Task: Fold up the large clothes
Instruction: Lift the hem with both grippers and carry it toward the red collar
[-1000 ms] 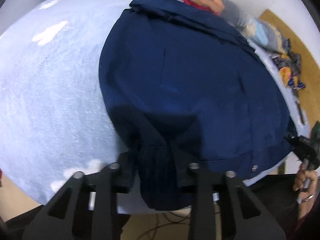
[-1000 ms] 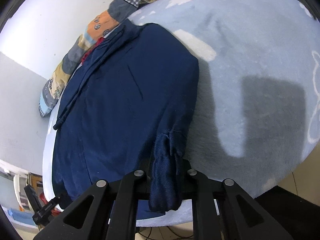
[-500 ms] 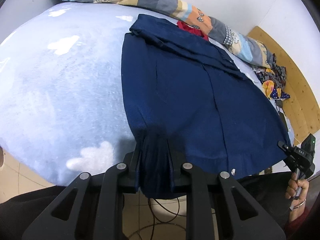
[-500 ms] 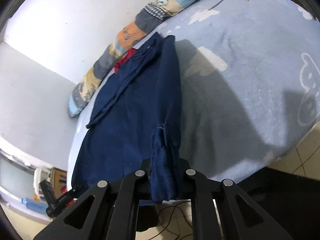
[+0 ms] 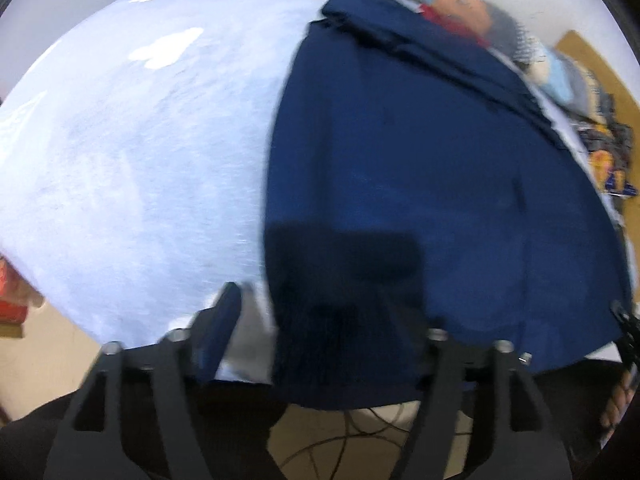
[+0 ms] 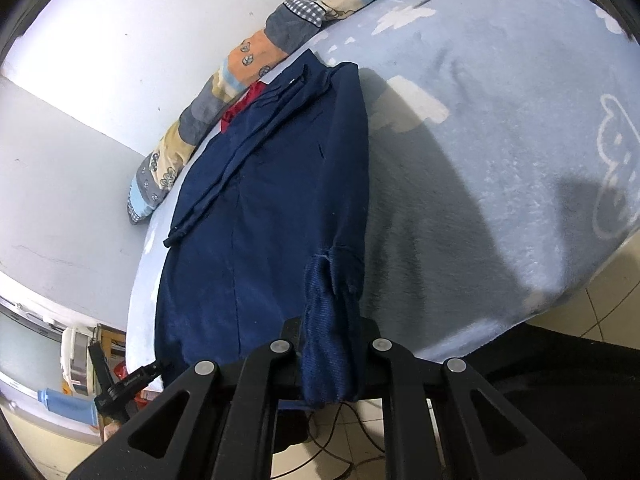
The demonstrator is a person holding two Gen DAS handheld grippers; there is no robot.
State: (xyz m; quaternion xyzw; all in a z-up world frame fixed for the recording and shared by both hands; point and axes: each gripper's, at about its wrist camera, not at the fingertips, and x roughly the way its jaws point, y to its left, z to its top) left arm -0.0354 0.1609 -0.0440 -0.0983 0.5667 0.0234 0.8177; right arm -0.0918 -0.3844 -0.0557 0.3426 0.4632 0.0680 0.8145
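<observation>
**A:** so what's the room like?

**B:** Pale wall (image 6: 120, 40), tiled floor (image 6: 600, 312), and a bed with a light blue fleece blanket (image 6: 500, 140) taking up most of it. Patchwork quilt (image 6: 248, 64) bunched along the blanket's far edge.

**A:** and the jacket?

**B:** The navy jacket (image 6: 260, 208) lies flat on the blanket, hem hanging over its near edge. Right gripper (image 6: 330, 344) is pinching a hem corner. Left gripper (image 5: 320, 320) is spread wide, fabric loose between its fingers (image 5: 222, 320). That view's blurry.
</observation>
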